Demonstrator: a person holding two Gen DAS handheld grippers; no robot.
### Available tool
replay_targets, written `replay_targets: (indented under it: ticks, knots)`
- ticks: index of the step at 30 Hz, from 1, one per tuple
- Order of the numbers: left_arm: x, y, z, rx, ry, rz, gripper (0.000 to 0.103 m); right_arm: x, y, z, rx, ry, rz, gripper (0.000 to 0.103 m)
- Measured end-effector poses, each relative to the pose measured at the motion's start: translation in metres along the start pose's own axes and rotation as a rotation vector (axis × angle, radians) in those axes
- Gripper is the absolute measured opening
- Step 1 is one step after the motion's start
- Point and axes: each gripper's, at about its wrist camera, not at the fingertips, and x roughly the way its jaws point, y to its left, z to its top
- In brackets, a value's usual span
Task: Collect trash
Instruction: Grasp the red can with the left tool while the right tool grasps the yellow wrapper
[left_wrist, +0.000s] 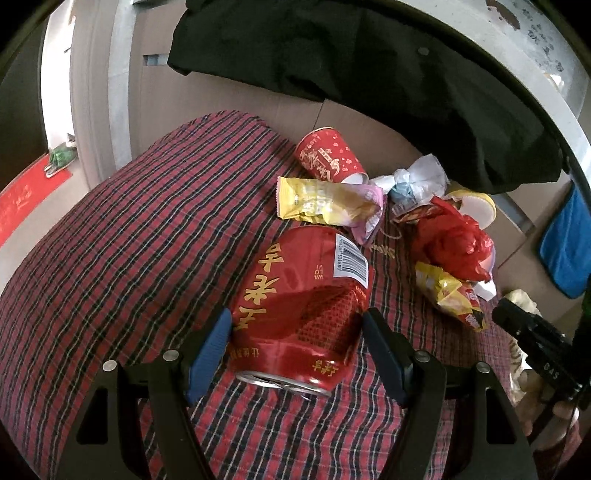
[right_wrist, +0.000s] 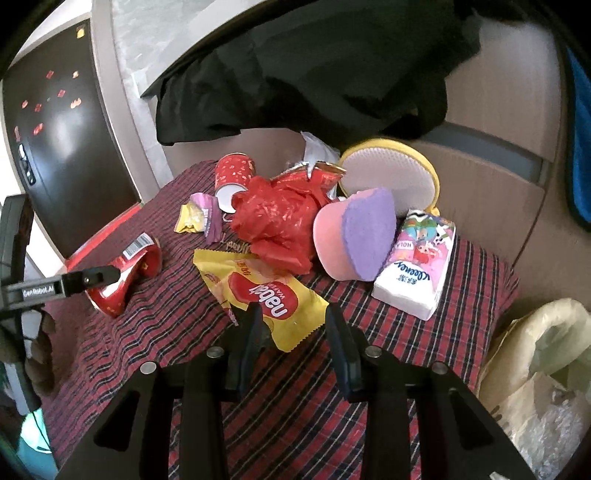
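A dented red drink can (left_wrist: 301, 314) lies on the red plaid cloth (left_wrist: 129, 229). My left gripper (left_wrist: 297, 321) is open, its blue pads on either side of the can, the left one close to it. The can also shows in the right wrist view (right_wrist: 122, 277). My right gripper (right_wrist: 293, 321) is open around the near corner of a yellow wafer wrapper (right_wrist: 258, 291). Behind lie a red paper cup (left_wrist: 328, 155), a yellow snack wrapper (left_wrist: 325, 201), a red plastic bag (right_wrist: 277, 221) and crumpled paper (left_wrist: 413, 177).
A pink and purple sponge (right_wrist: 354, 236), a tissue pack (right_wrist: 413, 266) and a round yellow brush (right_wrist: 391, 173) sit at the right of the pile. A black garment (left_wrist: 369, 66) hangs behind. A pale plastic bag (right_wrist: 535, 369) stands open beside the table's right edge.
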Motion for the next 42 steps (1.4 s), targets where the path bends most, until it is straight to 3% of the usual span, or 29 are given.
replay_targets:
  ticks: [6,11,13,17,23,25,27,28,31,35,40,42]
  knots:
    - [-0.001,-0.002,0.002,0.023,0.01,0.013,0.073,-0.009,0.013,0.004,-0.07,-0.019,-0.008,0.032]
    - [-0.008,-0.001,-0.004,0.03,-0.014,-0.011,0.072,-0.006,0.028,0.012,-0.135,-0.005,0.046,0.032]
    - [-0.016,-0.002,-0.004,0.044,-0.053,-0.023,0.046,0.001,0.039,0.017,-0.188,0.008,0.048,0.032]
    - [-0.028,-0.005,-0.001,0.064,-0.088,-0.01,0.027,0.031,0.056,0.022,-0.269,0.075,0.036,0.032]
    - [-0.029,0.005,-0.003,0.052,-0.089,-0.014,0.028,0.067,0.065,0.015,-0.33,0.149,-0.053,0.032]
    - [-0.03,0.009,-0.002,0.032,-0.083,-0.033,0.03,0.067,0.066,0.015,-0.336,0.142,-0.077,0.025]
    - [-0.032,0.013,-0.002,0.016,-0.088,-0.054,0.044,0.064,0.066,0.018,-0.326,0.135,-0.09,0.017]
    - [-0.034,0.016,-0.001,0.006,-0.097,-0.07,0.047,0.059,0.065,0.021,-0.311,0.126,-0.081,0.012]
    - [-0.034,0.028,0.003,-0.035,-0.1,-0.124,0.052,0.036,0.059,0.026,-0.243,0.083,-0.008,0.01]
    - [-0.024,0.056,0.01,-0.126,-0.076,-0.138,0.054,0.005,0.051,0.03,-0.169,0.032,0.056,0.01]
    - [0.005,0.079,0.013,-0.215,0.011,-0.206,0.054,-0.013,0.04,0.02,-0.108,0.03,0.067,0.01]
    - [0.018,0.08,0.014,-0.247,0.027,-0.249,0.06,-0.016,0.032,0.013,-0.076,0.034,0.059,0.01]
